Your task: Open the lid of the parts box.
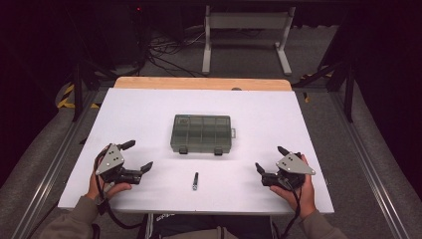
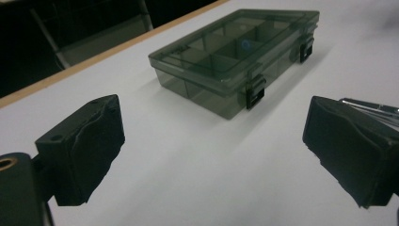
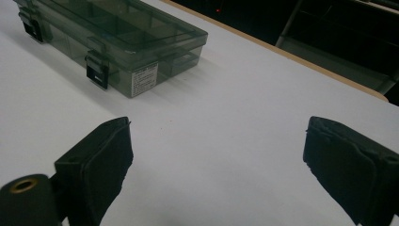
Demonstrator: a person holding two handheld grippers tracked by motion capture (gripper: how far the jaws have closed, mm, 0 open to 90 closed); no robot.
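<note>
White tabletop (image 1: 149,114) with a wooden strip (image 1: 201,83) along its far edge, dark room behind.
Grey floor past the table holds a tangle of black cables (image 1: 166,50) and a light metal frame stand (image 1: 246,37) with two feet. Yellow-black hazard tape (image 1: 64,95) marks the floor at left. Black frame posts (image 1: 77,94) flank the table.

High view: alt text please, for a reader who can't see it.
A closed grey compartment box sits mid-table on a white table, with a small metal bolt lying nearer the person. Left tongs and right tongs, both open and empty, rest at either side.
</note>
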